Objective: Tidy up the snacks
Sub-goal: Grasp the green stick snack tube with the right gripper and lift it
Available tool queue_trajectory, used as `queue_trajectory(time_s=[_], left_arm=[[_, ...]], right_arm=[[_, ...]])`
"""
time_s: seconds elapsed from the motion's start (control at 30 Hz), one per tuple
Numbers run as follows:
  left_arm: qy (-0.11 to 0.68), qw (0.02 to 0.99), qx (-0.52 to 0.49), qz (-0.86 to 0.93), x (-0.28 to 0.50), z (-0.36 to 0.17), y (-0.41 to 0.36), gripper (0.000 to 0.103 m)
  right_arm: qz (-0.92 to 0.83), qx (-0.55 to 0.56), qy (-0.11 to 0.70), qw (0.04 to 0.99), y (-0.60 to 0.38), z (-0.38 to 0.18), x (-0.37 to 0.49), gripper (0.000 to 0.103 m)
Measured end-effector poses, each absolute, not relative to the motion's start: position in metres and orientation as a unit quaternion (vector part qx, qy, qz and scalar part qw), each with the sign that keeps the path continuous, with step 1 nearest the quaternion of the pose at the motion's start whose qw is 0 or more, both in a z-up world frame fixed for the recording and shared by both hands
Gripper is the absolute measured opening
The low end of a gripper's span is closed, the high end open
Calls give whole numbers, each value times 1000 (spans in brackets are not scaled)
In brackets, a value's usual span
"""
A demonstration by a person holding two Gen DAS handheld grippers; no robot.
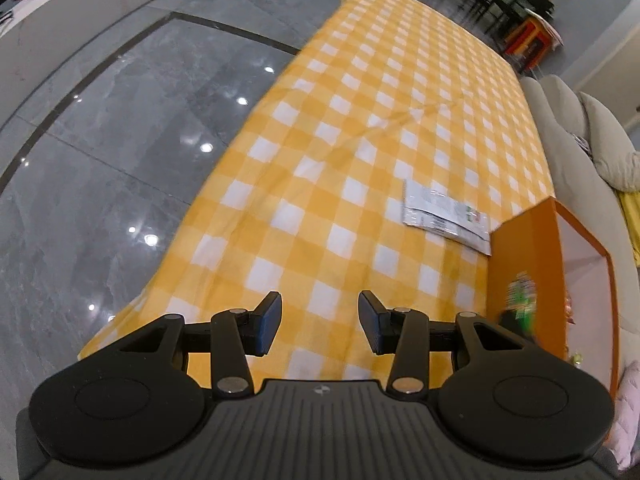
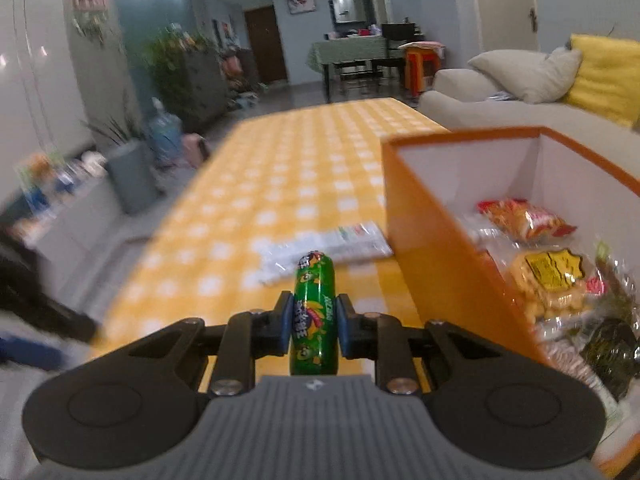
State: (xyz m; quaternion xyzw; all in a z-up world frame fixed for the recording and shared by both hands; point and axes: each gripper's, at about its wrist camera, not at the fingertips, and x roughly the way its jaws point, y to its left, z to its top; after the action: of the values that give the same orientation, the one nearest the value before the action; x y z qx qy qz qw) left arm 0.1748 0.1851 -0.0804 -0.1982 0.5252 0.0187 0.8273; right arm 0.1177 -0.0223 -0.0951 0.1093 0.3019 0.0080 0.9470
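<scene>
1. Already put away: the orange box (image 2: 436,248), just to the right of the right hand-held gripper (image 2: 312,322), holds several snacks. A red-and-orange packet (image 2: 524,220) lies toward its far wall, a clear bag with a yellow label (image 2: 552,280) sits nearer, and a dark green pack (image 2: 612,348) is closest to the camera. That part of the sorting looks done.

2. In hand: the right hand-held gripper is pinching a green candy roll (image 2: 314,312) between its blue pads. The roll stands on end and sticks out ahead of the fingers. It is off the table (image 2: 280,168) and left of the box's near wall, not yet over the opening.

3. Still out: a white flat packet (image 1: 444,212) lies on the checked cloth ahead and right of the left hand-held gripper (image 1: 320,322), just short of the box's corner. From the right wrist view it lies straight beyond the candy roll.

4. The left hand-held gripper is spread partway with nothing between its pads, above bare cloth.

5. My judgement: most of the job is finished. What remains is dropping the roll into the box, then collecting the white packet; no other loose snacks show on the table.
</scene>
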Motion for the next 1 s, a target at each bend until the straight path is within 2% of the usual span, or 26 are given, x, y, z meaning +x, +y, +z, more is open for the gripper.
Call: queue_trajectory(time_s=[0.13,0.33,0.57,0.7,0.83,0.9,1.0], left_arm=[[521,830,-197,1,183,-78,176,51],[519,836,-176,-29,196,-80,153,51],[505,849,-97,-125,226,-87,129,54],[492,851,-5,-185,247,-98,108,58],[480,840,77,-243,263,-112,88,60],[470,837,85,-267,273,-117,83,69],[473,825,87,-297,294,-128,75,69]], right_arm=[[56,104,271,955,-46,-48,105,20],[99,109,282,948,-101,-21,107,20],[83,83,287,951,-147,-25,124,20],[63,55,311,947,-159,-38,136,20],[48,73,356,930,-172,-51,152,20],[36,75,371,925,-175,-58,160,20],[34,70,377,923,-176,-68,166,20]])
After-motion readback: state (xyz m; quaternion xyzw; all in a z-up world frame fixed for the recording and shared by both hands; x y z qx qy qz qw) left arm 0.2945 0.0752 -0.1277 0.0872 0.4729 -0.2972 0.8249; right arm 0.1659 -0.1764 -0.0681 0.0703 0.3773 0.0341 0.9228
